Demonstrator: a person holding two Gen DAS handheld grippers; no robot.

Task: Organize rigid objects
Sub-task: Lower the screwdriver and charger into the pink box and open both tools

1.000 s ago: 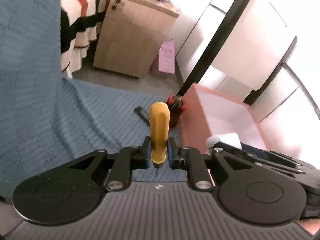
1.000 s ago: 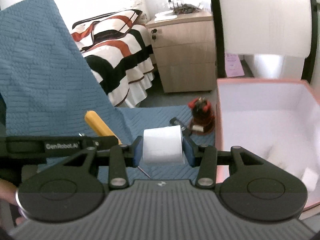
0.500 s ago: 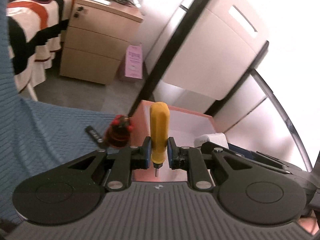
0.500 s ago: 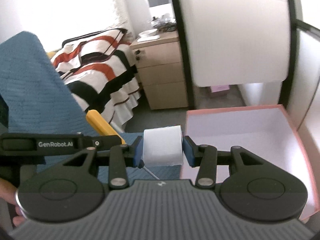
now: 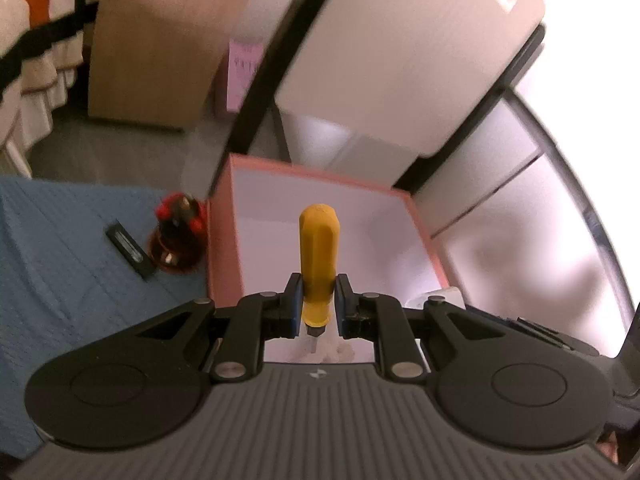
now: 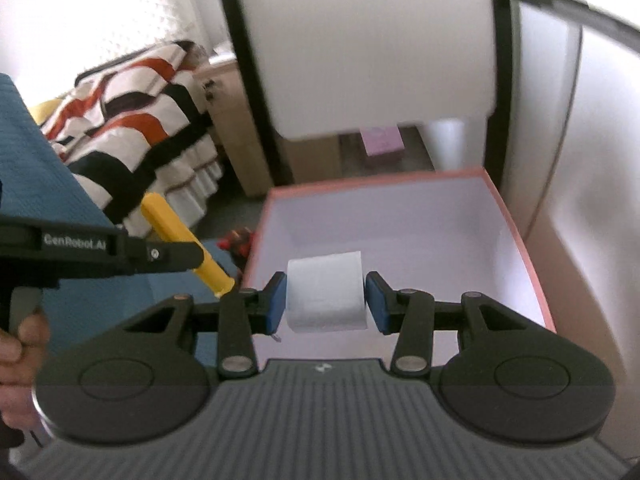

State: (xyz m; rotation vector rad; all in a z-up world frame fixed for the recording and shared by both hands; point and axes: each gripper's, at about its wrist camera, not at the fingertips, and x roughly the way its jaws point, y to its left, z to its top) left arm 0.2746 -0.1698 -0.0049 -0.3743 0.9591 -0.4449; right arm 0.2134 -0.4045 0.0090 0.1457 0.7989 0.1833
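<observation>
Left gripper (image 5: 317,306) clenched on screwdriver (image 5: 319,256), right gripper (image 6: 325,302) on white roll (image 6: 325,292), both over pink box (image 6: 520,240); blue blanket (image 5: 68,264) beneath; striped bed (image 6: 132,120), wooden cabinet (image 5: 160,40) behind.
</observation>
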